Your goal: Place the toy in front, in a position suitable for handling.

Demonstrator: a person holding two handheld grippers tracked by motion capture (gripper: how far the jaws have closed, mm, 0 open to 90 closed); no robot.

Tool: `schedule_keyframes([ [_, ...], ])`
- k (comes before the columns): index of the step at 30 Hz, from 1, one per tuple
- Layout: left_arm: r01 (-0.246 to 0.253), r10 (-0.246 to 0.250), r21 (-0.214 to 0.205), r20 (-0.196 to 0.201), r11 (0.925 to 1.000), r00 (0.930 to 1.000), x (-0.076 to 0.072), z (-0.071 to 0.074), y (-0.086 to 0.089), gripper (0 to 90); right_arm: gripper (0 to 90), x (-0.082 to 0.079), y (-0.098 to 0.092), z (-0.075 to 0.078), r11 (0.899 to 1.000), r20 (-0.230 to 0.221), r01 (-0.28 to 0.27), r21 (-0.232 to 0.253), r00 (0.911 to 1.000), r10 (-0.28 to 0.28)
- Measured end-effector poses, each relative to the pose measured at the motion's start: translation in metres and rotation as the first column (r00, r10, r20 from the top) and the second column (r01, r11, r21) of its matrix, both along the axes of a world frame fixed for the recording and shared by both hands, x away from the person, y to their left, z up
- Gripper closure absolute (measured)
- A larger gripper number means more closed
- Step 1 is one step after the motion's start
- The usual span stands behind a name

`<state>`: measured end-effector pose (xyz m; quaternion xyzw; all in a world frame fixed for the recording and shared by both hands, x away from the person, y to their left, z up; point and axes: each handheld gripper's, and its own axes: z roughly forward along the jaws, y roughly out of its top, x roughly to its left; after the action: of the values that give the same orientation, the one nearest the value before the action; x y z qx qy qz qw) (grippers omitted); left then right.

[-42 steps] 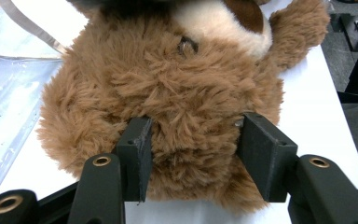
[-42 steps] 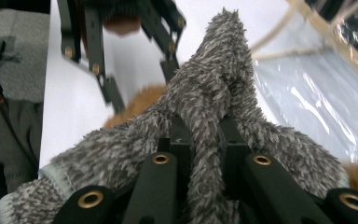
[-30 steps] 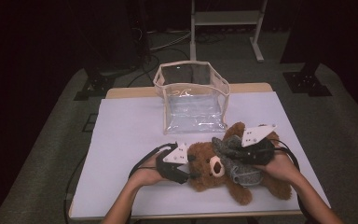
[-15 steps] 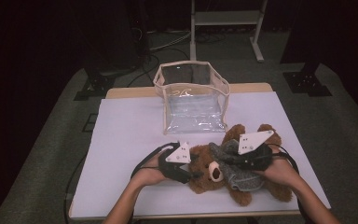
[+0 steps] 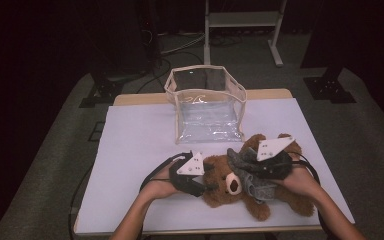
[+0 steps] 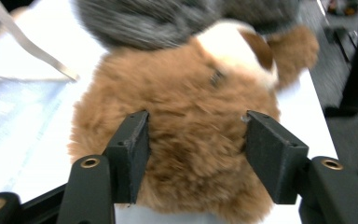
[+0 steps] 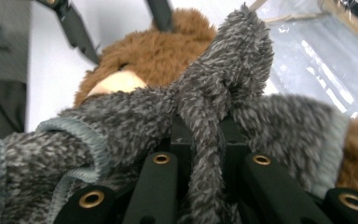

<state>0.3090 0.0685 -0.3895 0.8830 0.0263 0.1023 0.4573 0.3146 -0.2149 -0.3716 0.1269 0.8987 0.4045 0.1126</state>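
- Lying on the white desk (image 5: 130,150), near the person's edge: brown teddy bear (image 5: 230,187), long axis running left to right in the high view, head toward the left hand, legs toward the right.
- Wearing a grey fuzzy garment (image 5: 252,175) around the body, bunched up toward the right hand.
- Standing just behind the bear: clear plastic bag (image 5: 207,107), upright, mouth open upward, apart from the bear.
- Left hand-held gripper (image 5: 205,182) sitting level at the bear's head, pointing right along the bear's axis. Jaws roughly half open, having just been opening, straddling the head in the left gripper view (image 6: 193,140); pads lying against the fur or just off it, not visibly squeezing. Judging as a loosened grip, not a hold.
- Right hand-held gripper (image 7: 200,135) clamping nearly shut on a fold of the grey garment, fabric pinched between the pads and standing up in a peak.
- Nearer to the garment: right hand. Nearer to the head: left.
- Judging next move as turning on pulling the garment along the body axis while bracing the head.
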Motion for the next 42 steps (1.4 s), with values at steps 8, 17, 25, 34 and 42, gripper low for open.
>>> schedule_keyframes([
  [8, 0.037, -0.036, 0.030, -0.018, 0.9989, 0.9992, -0.004, -0.005, -0.009, 42.6, 79.9, -0.009, 0.012, 0.010, 0.999, 0.043, -0.026, -0.025, 0.9987, 0.028],
  [17, 0.055, -0.055, 0.048, 0.004, 0.9973, 0.9985, -0.009, -0.005, -0.007, 42.6, 79.9, 0.006, 0.048, 0.017, 0.998, 0.059, -0.055, -0.013, 0.9967, 0.056],
  [25, 0.042, -0.042, 0.045, -0.009, 0.9981, 0.9991, -0.009, -0.005, 0.001, 44.8, 80.0, 0.009, 0.023, 0.009, 0.999, -0.004, -0.010, -0.042, 0.9999, 0.010],
  [34, 0.067, -0.067, 0.071, 0.001, 0.9952, 0.9978, -0.012, -0.008, -0.005, 44.0, 79.9, 0.013, 0.058, 0.019, 0.998, 0.025, -0.053, -0.030, 0.9982, 0.054],
  [42, 0.067, -0.067, 0.078, -0.001, 0.9947, 0.9977, -0.011, -0.007, -0.005, 43.8, 79.9, 0.006, 0.017, 0.017, 0.998, 0.018, 0.004, -0.057, 0.9998, -0.003],
])
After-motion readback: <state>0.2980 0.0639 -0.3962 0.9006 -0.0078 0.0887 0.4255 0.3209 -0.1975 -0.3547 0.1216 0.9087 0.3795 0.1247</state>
